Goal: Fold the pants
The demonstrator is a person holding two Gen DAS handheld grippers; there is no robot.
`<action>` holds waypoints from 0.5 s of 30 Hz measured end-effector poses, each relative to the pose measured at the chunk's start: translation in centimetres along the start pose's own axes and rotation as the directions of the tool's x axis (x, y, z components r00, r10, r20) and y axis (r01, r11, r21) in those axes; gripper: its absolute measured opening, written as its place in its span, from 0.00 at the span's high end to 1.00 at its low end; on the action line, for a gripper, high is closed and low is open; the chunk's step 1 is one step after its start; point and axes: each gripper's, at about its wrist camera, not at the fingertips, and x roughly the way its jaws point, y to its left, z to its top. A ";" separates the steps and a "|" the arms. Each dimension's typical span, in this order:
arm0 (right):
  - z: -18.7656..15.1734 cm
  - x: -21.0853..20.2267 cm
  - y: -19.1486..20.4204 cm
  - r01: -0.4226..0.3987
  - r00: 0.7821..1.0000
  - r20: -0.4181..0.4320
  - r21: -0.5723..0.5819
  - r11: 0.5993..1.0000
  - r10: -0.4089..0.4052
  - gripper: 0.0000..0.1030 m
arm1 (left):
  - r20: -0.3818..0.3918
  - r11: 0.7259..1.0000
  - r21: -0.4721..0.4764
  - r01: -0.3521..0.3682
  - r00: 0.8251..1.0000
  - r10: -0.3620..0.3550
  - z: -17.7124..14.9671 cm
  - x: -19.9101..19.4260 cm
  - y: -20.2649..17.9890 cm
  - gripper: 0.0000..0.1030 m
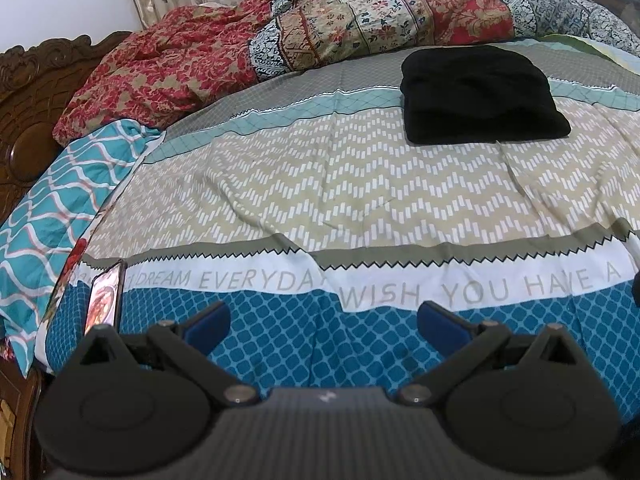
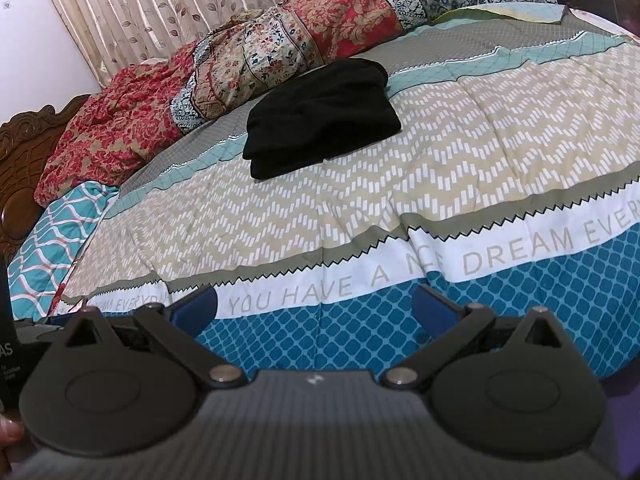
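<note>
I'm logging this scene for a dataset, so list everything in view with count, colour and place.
Folded black fabric pants: one, black, on the bed's far middle.
Patterned bedspread: one, beige, teal and white with printed words, covering the bed.
Crumpled floral quilt: one, red, cream and blue, along the far edge.
Teal wavy-pattern pillow: one, teal and white, at the left.
Carved wooden headboard: one, brown, far left.
Phone: one, screen lit, near left edge.
Leaf-print curtain: one, beige, behind the bed.
Left tool: open, empty.
Right tool: open, empty.
</note>
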 end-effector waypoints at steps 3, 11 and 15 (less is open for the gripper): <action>-0.1 0.0 0.0 0.001 1.000 -0.001 0.002 1.000 -0.001 0.00 | 0.002 1.000 -0.001 -0.005 1.000 0.005 -0.1 0.0 0.0 0.00; -0.6 0.0 0.1 0.002 1.000 -0.006 0.007 1.000 -0.002 0.00 | 0.009 1.000 0.001 -0.011 1.000 0.011 -0.1 -0.1 0.0 0.00; -0.3 0.0 0.1 -0.002 1.000 -0.011 0.003 1.000 0.002 0.00 | 0.002 1.000 -0.002 -0.006 1.000 0.006 -0.1 -0.1 0.0 0.00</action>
